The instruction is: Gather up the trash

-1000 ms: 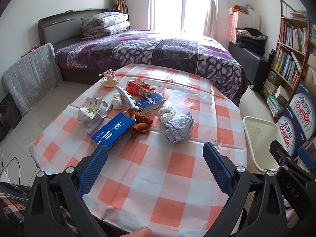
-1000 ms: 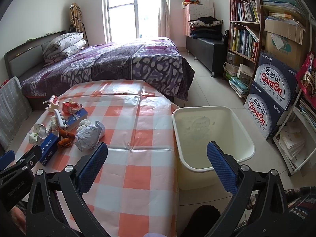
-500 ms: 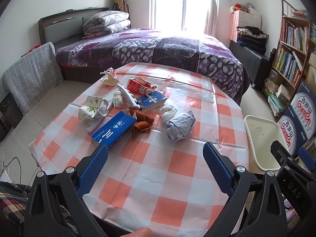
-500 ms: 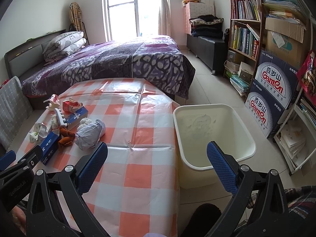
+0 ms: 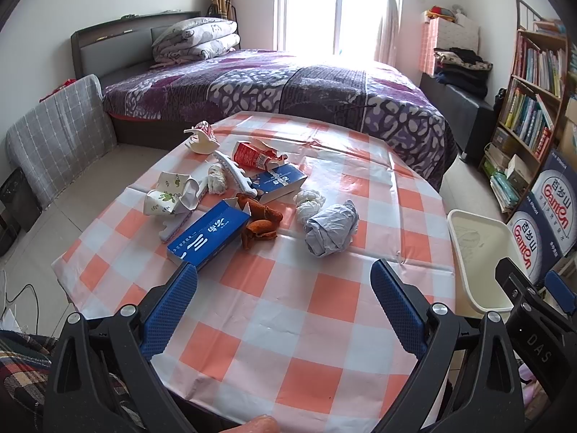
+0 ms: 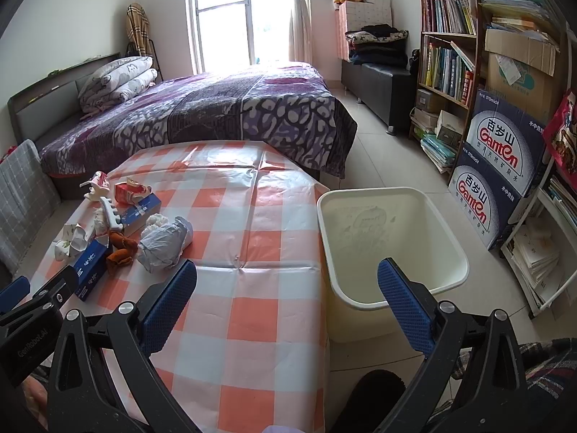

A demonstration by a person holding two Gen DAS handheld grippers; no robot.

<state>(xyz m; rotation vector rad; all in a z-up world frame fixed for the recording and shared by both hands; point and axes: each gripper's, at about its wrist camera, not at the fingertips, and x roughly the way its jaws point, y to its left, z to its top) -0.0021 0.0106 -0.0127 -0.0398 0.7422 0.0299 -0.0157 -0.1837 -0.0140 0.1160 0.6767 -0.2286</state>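
Observation:
Trash lies on the checked table (image 5: 288, 306): a crumpled grey paper ball (image 5: 331, 229), a white tissue wad (image 5: 309, 205), orange peel (image 5: 261, 225), two blue boxes (image 5: 209, 235) (image 5: 281, 182), a torn red carton (image 5: 254, 155), crushed paper cups (image 5: 169, 198) and a white comb-like strip (image 5: 236, 173). My left gripper (image 5: 285, 305) is open and empty, above the table's near part, short of the pile. My right gripper (image 6: 286, 301) is open and empty between the table edge and the cream bin (image 6: 391, 249). The paper ball (image 6: 166, 243) also shows there.
The bin (image 5: 479, 252) stands on the floor at the table's right side. A purple bed (image 5: 270, 86) lies beyond the table. A bookshelf (image 6: 447, 68) and Ganten cartons (image 6: 497, 166) line the right wall. A grey folded cot (image 5: 57, 137) leans at the left.
Both grippers have drifted slightly; the views shift a little, with the trash and bin sitting marginally lower in frame. Nothing was grasped or moved.

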